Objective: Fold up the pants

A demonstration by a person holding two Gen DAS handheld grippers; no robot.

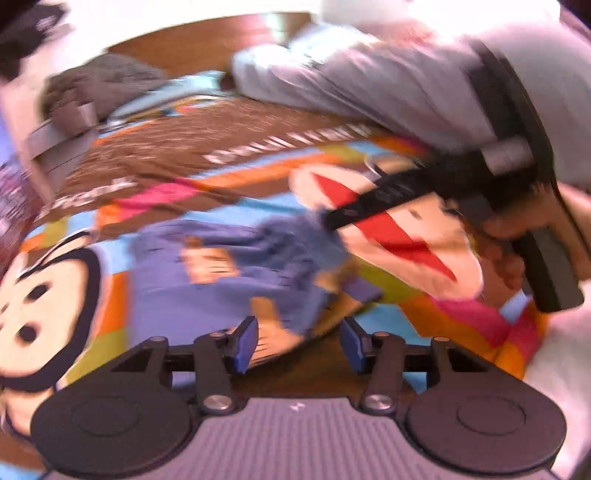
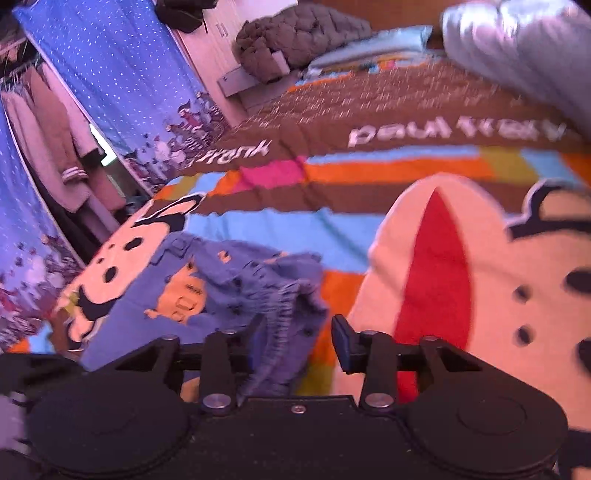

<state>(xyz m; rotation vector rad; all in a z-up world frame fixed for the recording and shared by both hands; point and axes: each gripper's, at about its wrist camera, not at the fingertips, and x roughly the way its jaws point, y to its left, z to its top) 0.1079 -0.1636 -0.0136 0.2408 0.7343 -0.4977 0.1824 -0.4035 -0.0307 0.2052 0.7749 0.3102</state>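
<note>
Small blue denim pants with an orange patch lie on the colourful bedspread. My left gripper is open, its blue pads just above the near edge of the pants. In the left wrist view the right gripper's black fingers reach the far right edge of the pants. In the right wrist view the pants lie left of centre, their elastic waistband bunched between the fingers of my right gripper, which is open. Both views are motion-blurred.
The bed carries a cartoon-monkey blanket with a brown lettered band. A grey pillow and a dark grey quilted bundle lie at the head. A blue dotted curtain and hanging clothes stand left of the bed.
</note>
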